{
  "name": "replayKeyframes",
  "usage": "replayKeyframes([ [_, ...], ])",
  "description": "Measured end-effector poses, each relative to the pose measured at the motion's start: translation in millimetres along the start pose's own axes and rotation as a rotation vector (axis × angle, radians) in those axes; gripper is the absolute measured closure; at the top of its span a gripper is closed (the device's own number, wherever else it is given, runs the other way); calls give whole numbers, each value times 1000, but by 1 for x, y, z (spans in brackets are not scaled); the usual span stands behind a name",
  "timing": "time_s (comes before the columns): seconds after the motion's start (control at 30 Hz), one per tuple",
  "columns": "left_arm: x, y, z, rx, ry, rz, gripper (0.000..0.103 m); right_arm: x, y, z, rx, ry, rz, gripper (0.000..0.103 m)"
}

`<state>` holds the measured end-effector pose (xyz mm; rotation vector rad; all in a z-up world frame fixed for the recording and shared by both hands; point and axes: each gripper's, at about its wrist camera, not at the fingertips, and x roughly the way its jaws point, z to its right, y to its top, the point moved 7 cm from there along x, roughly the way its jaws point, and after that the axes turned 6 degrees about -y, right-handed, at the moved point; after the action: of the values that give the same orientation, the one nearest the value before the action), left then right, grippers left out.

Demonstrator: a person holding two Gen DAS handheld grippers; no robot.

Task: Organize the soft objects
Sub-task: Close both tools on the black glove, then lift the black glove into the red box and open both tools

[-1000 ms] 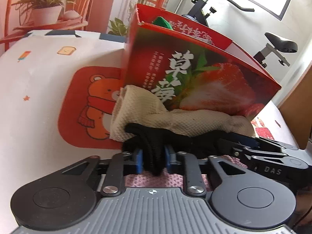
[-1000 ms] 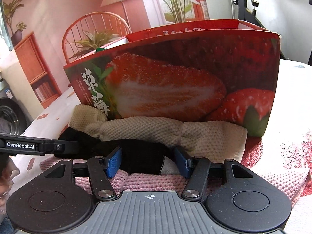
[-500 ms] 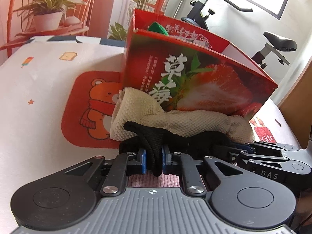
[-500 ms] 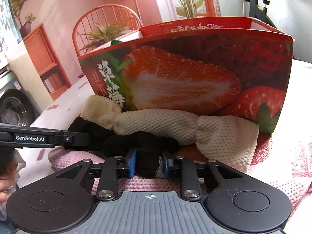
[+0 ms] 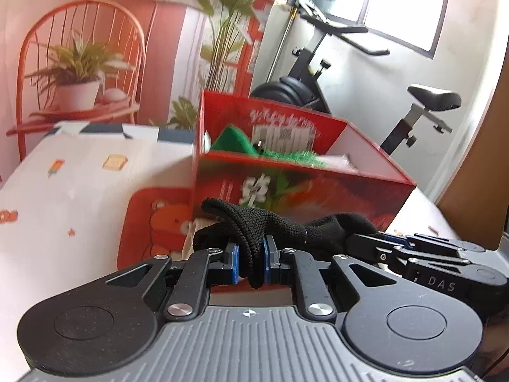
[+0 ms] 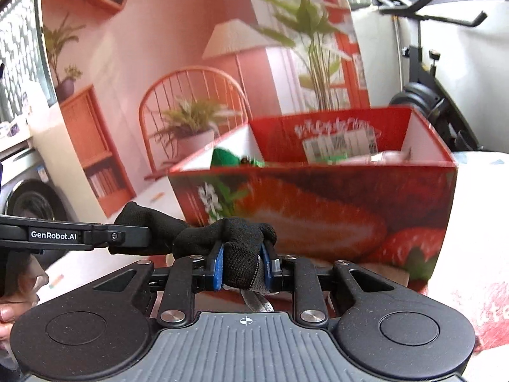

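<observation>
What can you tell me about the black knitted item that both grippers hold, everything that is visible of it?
The black knitted item is soft, ribbed fabric, maybe a sock or glove; I cannot tell which. It hangs bunched and stretched between the two grippers, in front of the strawberry box. The left gripper pinches one folded end, the right gripper the other, where a grey edge shows. Nothing else visibly touches it.

Both tools (image 5: 250, 262) (image 6: 242, 265) clamped, side by side.
</observation>
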<state>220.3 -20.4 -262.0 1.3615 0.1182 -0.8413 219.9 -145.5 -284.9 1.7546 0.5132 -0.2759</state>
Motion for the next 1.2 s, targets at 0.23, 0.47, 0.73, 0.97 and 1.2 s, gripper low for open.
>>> replayKeyframes([
  [0.23, -10, 22, 15, 31, -29, 45, 88, -17, 23, 0, -9, -22, 70, 81],
  [0.47, -9, 45, 28, 54, -53, 74, 88, -26, 52, 8, -14, -40, 118, 81],
  [0.73, 14, 83, 33, 90, -46, 88, 88, -15, 89, 24, 18, -56, 124, 81],
  [0.97, 48, 121, 22, 53, -43, 81, 87, 21, 132, 39, 2, -93, 98, 81],
  [1.2, 101, 142, 4, -6, -16, 31, 86, 85, 163, 63, 39, -150, 8, 81],
])
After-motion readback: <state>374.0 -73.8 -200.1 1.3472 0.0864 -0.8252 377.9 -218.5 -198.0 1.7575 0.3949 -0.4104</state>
